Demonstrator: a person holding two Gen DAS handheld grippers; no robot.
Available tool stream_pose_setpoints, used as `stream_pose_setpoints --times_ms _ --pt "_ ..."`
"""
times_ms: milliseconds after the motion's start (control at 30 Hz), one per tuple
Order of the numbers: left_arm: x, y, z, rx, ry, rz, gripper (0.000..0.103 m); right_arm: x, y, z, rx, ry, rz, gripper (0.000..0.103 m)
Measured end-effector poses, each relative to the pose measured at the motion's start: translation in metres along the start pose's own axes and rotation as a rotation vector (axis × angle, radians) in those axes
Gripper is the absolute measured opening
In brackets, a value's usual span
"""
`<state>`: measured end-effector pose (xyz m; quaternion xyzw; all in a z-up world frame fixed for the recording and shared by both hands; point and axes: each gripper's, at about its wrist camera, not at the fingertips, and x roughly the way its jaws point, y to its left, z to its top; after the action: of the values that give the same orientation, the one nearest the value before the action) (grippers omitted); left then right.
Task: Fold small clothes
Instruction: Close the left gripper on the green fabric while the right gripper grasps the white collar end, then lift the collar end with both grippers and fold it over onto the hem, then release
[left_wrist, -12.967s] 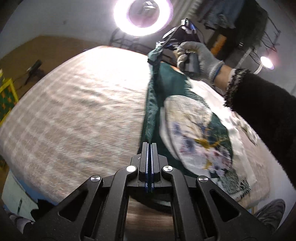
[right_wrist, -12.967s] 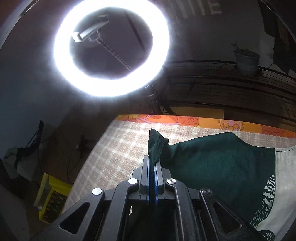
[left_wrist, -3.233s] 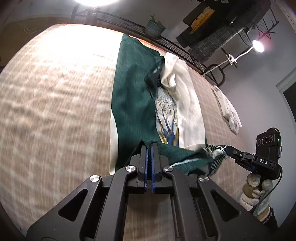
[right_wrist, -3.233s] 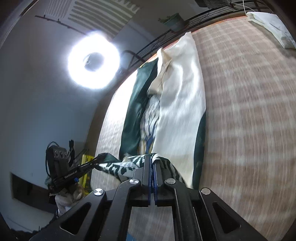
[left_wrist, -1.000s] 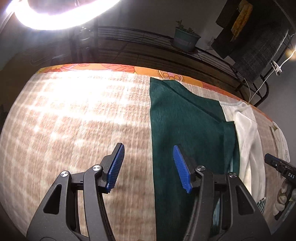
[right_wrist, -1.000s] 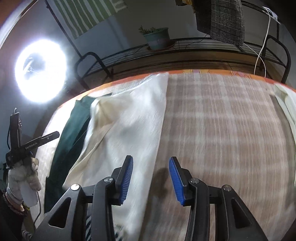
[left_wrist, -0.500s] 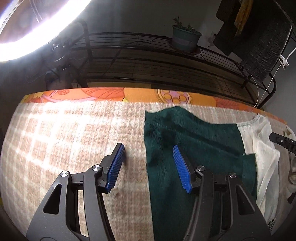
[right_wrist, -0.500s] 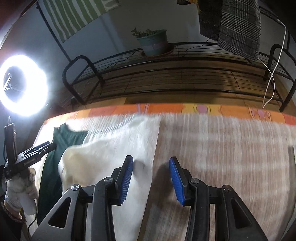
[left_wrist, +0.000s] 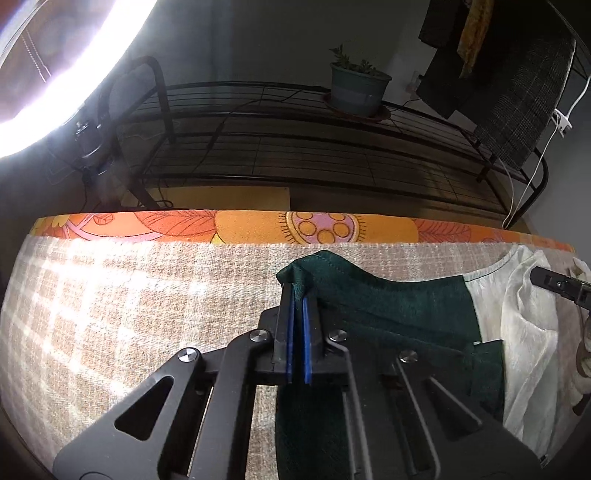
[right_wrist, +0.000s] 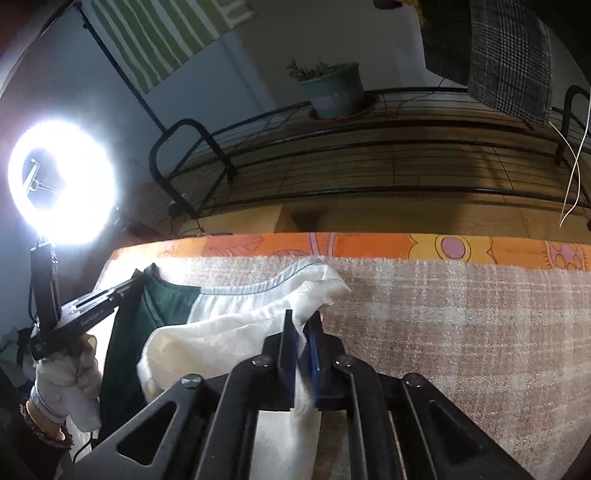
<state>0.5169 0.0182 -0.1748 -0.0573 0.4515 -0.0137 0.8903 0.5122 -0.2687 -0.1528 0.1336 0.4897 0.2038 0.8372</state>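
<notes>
A green and cream garment (left_wrist: 399, 317) lies on the checked blanket near the far edge. My left gripper (left_wrist: 296, 295) is shut on the garment's far green corner, which bunches up between the blue pads. My right gripper (right_wrist: 302, 325) is shut on the far cream corner of the garment (right_wrist: 236, 332). The left gripper also shows in the right wrist view (right_wrist: 107, 299), held by a gloved hand. The tip of the right gripper shows at the right edge of the left wrist view (left_wrist: 557, 282).
The checked blanket (left_wrist: 129, 306) ends in an orange flowered border (left_wrist: 258, 227) at the far edge. Behind stand a black wire rack (left_wrist: 314, 147) with a potted plant (left_wrist: 356, 88), hanging clothes (right_wrist: 491, 51) and a bright ring light (right_wrist: 61, 182).
Both grippers were open over the garment's far corners half a second ago. Now both have closed, the left on the green corner and the right on the cream corner.
</notes>
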Motion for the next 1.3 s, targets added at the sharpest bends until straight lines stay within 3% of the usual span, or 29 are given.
stream_pose_setpoints --times_ms 433,767,1033,1300 --pt "-0.074 -0.004 -0.015 0.034 -0.115 -0.048 0.0 -0.062 0.03 -0.005 -0.05 -0.099 0.009 0.0" --pt "-0.147 -0.009 -0.048 0.072 -0.173 -0.046 0.0 -0.119 0.064 -0.04 -0.079 -0.14 0.007 0.0" --pt "-0.205 -0.007 -0.103 0.081 -0.187 -0.046 0.0 -0.169 0.091 -0.088 -0.131 -0.153 -0.005 0.0" --pt "-0.234 -0.009 -0.17 0.098 -0.146 -0.053 0.0 -0.195 0.094 -0.156 -0.176 -0.141 -0.012 0.0"
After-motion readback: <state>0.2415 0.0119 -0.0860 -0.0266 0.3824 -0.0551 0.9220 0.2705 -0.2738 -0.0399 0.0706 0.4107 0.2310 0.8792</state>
